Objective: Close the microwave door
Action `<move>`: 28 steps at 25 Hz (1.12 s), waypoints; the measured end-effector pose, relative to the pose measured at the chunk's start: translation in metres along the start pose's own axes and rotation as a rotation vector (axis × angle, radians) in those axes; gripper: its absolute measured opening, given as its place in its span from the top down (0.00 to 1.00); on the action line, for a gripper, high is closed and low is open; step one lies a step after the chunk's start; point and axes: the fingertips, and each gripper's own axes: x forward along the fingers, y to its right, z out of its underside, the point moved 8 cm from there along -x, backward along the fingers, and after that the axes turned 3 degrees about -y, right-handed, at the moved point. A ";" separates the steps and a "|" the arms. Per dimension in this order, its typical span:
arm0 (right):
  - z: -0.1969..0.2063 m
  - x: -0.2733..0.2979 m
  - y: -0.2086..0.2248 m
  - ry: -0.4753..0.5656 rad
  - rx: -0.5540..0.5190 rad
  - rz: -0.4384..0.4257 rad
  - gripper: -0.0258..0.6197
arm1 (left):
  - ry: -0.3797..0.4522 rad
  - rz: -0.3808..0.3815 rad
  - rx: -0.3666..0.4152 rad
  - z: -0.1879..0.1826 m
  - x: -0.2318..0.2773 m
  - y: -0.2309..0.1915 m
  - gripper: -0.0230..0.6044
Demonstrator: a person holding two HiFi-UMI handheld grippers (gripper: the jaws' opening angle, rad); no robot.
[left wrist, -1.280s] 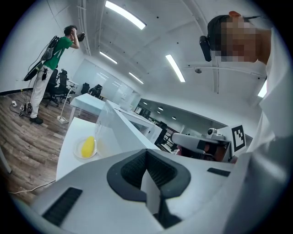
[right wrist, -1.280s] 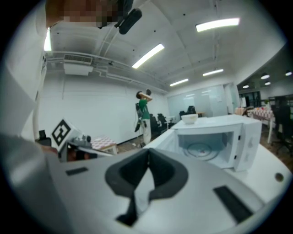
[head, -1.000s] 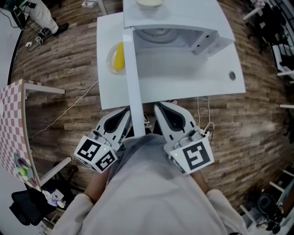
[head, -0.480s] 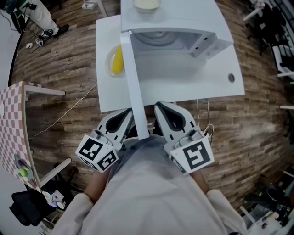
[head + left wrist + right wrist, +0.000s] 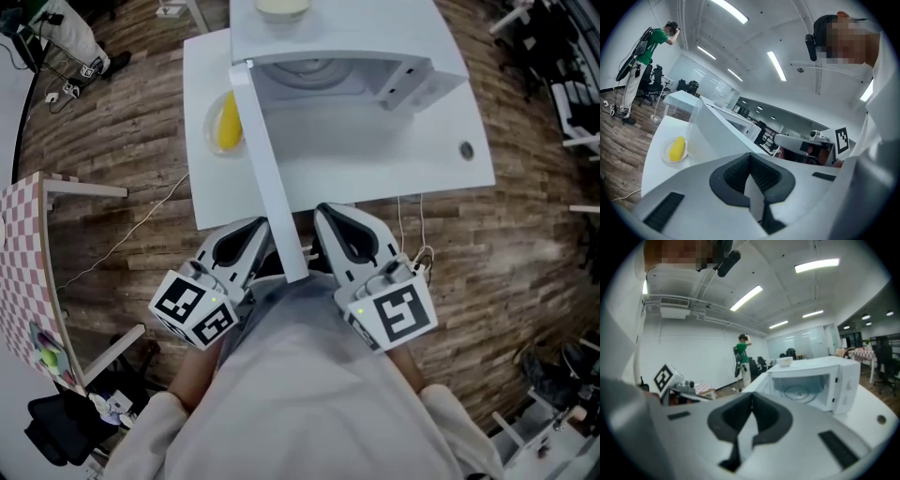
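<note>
The white microwave point(image 5: 356, 70) stands open on the white table point(image 5: 375, 169), its turntable showing in the right gripper view. Its door point(image 5: 267, 169) swings out toward me, and the door's free edge ends between my two grippers. My left gripper point(image 5: 261, 228) is just left of that edge and my right gripper point(image 5: 324, 216) just right of it, both near the table's front edge. In the left gripper view the door point(image 5: 723, 131) rises ahead of the left gripper point(image 5: 751, 158). The right gripper point(image 5: 752, 401) faces the microwave point(image 5: 811, 385). Both are shut and hold nothing.
A plate with yellow corn point(image 5: 228, 122) lies on the table left of the door. A bowl point(image 5: 281, 7) sits on top of the microwave. A checkered table point(image 5: 23, 253) stands at left over wood floor with a cable. A person in green point(image 5: 647, 47) stands far off.
The head view has shifted a little, so the table and microwave sit further left. The door's near edge now leans more to the right between the grippers. The grippers have hardly moved.
</note>
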 end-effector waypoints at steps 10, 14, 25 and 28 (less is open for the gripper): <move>0.001 -0.006 0.013 0.002 0.021 0.023 0.92 | -0.018 0.028 0.000 -0.002 0.015 0.005 0.94; 0.003 -0.010 0.020 0.006 0.028 0.037 0.93 | -0.024 0.035 0.001 -0.003 0.021 0.008 0.94; 0.005 -0.019 0.033 0.018 0.059 0.063 0.92 | -0.036 0.062 -0.028 -0.004 0.035 0.012 0.94; 0.006 -0.019 0.035 0.018 0.063 0.065 0.92 | -0.038 0.068 -0.027 -0.005 0.039 0.014 0.94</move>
